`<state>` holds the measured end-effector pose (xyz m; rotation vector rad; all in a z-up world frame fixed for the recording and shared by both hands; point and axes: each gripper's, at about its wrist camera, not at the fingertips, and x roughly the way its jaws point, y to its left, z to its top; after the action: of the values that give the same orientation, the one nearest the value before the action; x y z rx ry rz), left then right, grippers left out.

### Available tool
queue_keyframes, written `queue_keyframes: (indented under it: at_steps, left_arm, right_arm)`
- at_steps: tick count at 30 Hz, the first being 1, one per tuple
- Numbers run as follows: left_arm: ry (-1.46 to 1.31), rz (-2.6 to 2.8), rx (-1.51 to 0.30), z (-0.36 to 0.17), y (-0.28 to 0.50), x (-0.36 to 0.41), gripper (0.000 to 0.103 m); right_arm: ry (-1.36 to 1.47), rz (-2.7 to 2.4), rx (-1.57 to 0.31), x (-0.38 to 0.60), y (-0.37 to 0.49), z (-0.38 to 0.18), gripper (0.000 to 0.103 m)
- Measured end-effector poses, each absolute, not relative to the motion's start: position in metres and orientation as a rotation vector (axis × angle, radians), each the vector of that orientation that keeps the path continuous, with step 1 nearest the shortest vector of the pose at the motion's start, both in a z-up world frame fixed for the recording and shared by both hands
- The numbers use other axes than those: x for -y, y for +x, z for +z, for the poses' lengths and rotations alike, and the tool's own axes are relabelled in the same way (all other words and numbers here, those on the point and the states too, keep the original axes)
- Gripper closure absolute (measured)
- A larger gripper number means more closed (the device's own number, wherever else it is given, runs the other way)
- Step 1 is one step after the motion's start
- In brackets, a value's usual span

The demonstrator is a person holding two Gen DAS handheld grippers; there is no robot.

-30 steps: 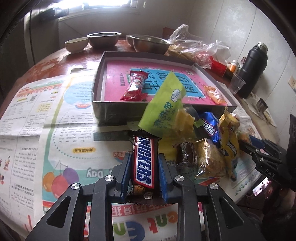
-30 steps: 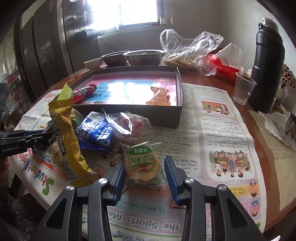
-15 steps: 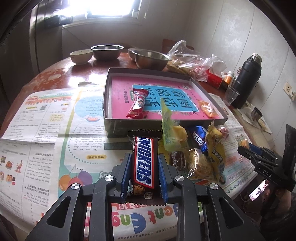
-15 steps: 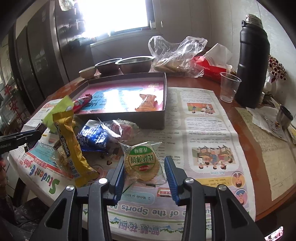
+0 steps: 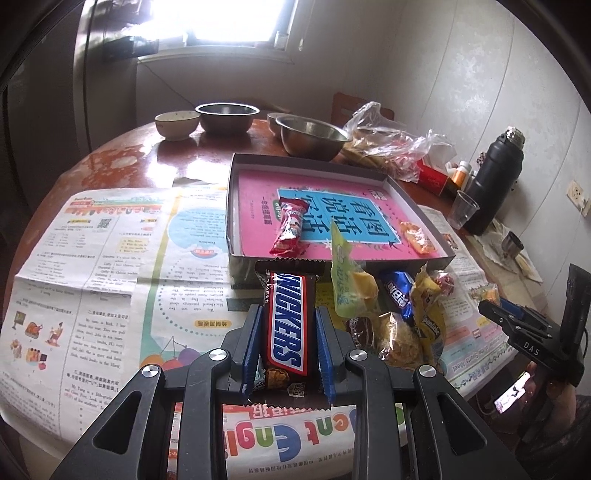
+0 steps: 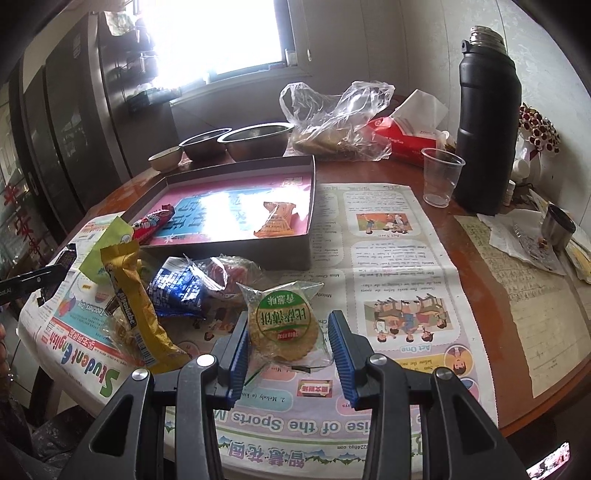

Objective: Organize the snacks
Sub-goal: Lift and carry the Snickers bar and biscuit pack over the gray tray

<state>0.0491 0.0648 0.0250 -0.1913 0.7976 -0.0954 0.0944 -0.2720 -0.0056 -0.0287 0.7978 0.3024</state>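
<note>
Both grippers sit higher above the table than a second ago, the left gripper [image 5: 288, 345] at lower centre clamping the Snickers bar [image 5: 287, 325], the right gripper [image 6: 288, 345] at lower centre gripping the round biscuit packet [image 6: 282, 325] below the grey box [image 6: 236, 236].

Daylight blows out the window [image 5: 229, 18] behind the table [image 5: 122, 162]; its glare streaks the far tabletop. Fisheye edges bend and darken.

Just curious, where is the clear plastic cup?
In the right wrist view the clear plastic cup stands far right on the table, just left of the black flask.
</note>
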Motion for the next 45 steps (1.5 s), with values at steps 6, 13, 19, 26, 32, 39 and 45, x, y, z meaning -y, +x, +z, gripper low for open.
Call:
queue_keyframes:
  at_steps: [6,13,19,26,32,39,45]
  left_arm:
    - [-0.200,-0.098,-0.778,0.031,0.046,-0.065,0.074]
    - [-0.201,-0.098,-0.764,0.037,0.047,-0.064,0.074]
    - [-0.199,-0.100,-0.755,0.041,0.049,-0.061,0.074]
    - [-0.198,-0.104,-0.750,0.044,0.053,-0.057,0.074]
    - [-0.197,-0.108,-0.740,0.049,0.059,-0.053,0.074]
    - [-0.202,-0.129,-0.732,0.052,0.067,-0.046,0.074]
    - [-0.197,-0.147,-0.728,0.054,0.076,-0.040,0.074]
  right_arm:
    - [-0.016,0.299,-0.783,0.274,0.095,0.000,0.062]
    - [-0.004,0.302,-0.755,0.274,0.097,0.010,0.062]
    - [-0.001,0.312,-0.734,0.271,0.098,0.016,0.062]
    - [0.012,0.321,-0.708,0.269,0.101,0.024,0.062]
    - [0.024,0.336,-0.684,0.267,0.103,0.031,0.062]
    - [0.036,0.344,-0.669,0.265,0.105,0.033,0.062]
    - [0.046,0.348,-0.660,0.264,0.109,0.036,0.062]
